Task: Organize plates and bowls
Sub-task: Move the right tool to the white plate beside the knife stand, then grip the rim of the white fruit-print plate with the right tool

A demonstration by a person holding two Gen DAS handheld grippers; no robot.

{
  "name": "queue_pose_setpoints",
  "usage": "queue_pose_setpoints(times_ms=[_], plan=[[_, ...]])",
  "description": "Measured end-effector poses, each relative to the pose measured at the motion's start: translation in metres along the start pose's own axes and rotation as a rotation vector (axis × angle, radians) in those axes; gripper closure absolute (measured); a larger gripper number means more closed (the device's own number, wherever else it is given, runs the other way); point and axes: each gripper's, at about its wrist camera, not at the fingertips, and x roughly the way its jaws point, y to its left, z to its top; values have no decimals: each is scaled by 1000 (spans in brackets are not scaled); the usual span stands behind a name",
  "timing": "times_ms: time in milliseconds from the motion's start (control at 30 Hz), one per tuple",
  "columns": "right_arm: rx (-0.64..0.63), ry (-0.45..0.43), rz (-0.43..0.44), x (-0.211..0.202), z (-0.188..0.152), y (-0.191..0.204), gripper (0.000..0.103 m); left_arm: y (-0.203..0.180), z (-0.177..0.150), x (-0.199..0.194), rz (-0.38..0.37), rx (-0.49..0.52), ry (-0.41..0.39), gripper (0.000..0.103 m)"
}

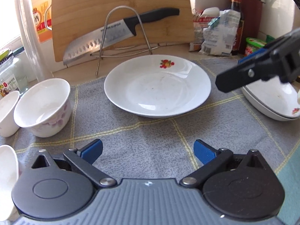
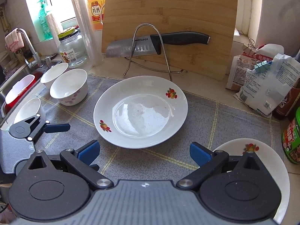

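Note:
A white plate with fruit prints lies on the grey mat. A floral white bowl stands left of it, with another white bowl beside it and a third nearer. Two stacked plates lie at the right. My left gripper is open and empty above the mat, before the plate. My right gripper is open and empty, above the stacked plates' near edge.
A bamboo cutting board leans at the back with a knife on a wire stand. Bags, jars, bottles and stacked plastic cups line the counter. A sink lies at the left.

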Motion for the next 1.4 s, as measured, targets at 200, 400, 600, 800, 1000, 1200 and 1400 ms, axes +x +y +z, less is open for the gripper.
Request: queue_pose_setpoints(times_ms=[200, 400, 600, 800, 1000, 1200, 1400], plan=[[-44, 46, 47, 24, 28, -17, 0, -9, 2, 18, 28, -32, 35, 1], [-80, 97, 62, 45, 43, -23, 0, -5, 6, 26, -22, -51, 22, 0], [-73, 157, 65, 62, 52, -30, 0, -2, 12, 34, -50, -23, 2, 0], [-42, 212, 83, 86, 65, -43, 0, 1, 17, 42, -63, -9, -17, 0], [-23, 268, 108, 107, 73, -54, 0, 3, 17, 44, -77, 5, -25, 0], [-19, 308, 145, 125, 78, -57, 0, 5, 16, 43, -93, 20, -31, 0], [-21, 298, 186, 129, 83, -59, 0, 8, 15, 42, -123, 51, -41, 0]])
